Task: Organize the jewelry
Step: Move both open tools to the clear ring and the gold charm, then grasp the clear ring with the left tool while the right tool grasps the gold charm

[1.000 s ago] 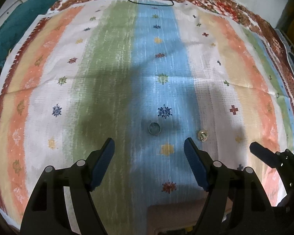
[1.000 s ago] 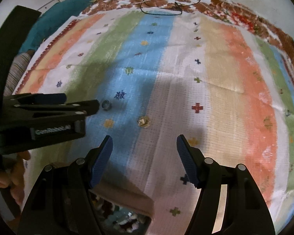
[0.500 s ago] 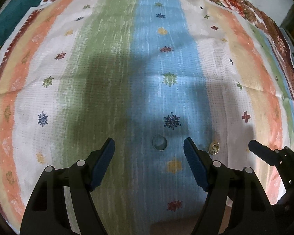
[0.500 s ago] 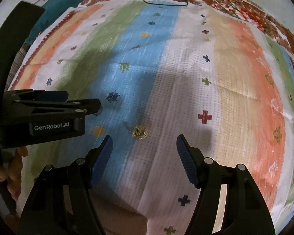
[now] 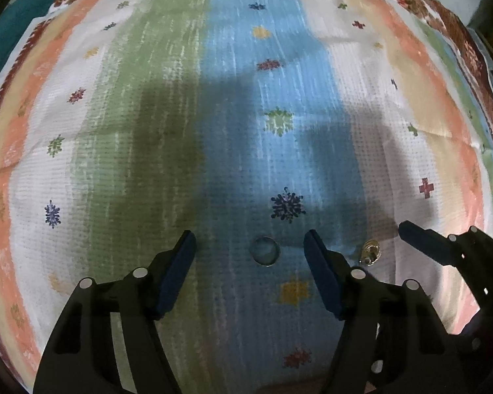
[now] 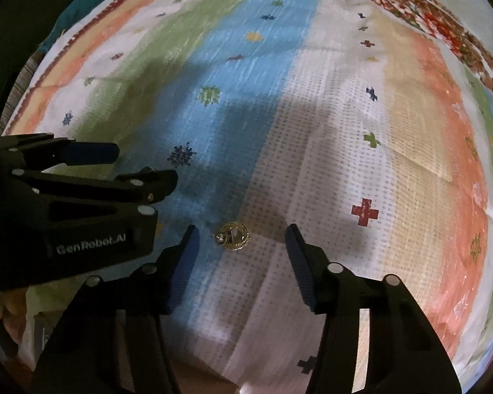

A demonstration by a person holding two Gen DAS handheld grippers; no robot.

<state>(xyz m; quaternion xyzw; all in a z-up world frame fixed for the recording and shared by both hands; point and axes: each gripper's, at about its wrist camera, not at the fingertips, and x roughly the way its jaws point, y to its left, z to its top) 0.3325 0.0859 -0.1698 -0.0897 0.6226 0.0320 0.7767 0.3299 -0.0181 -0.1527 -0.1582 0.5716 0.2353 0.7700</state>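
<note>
Left gripper [image 5: 249,256]: jaws part-open, just been closing, straddling silver ring [image 5: 264,250]; nothing gripped.
Right gripper [image 6: 240,246]: same, gold earring [image 6: 235,235] nearer left pad.
Advice: centre, then pinch low against cloth [image 5: 148,131].

Both fisheye views look steeply down, from close above, along their own tool's fingers onto the striped cloth [image 5: 167,105]. The left wrist view centres on the silver ring [image 5: 264,251]; the right wrist view sits just to the right of that ring, over the gold earring [image 6: 234,236]. Both views share the earring, the cloth's blue stripe and the dark snowflake motif [image 5: 287,207] just beyond the ring.
</note>
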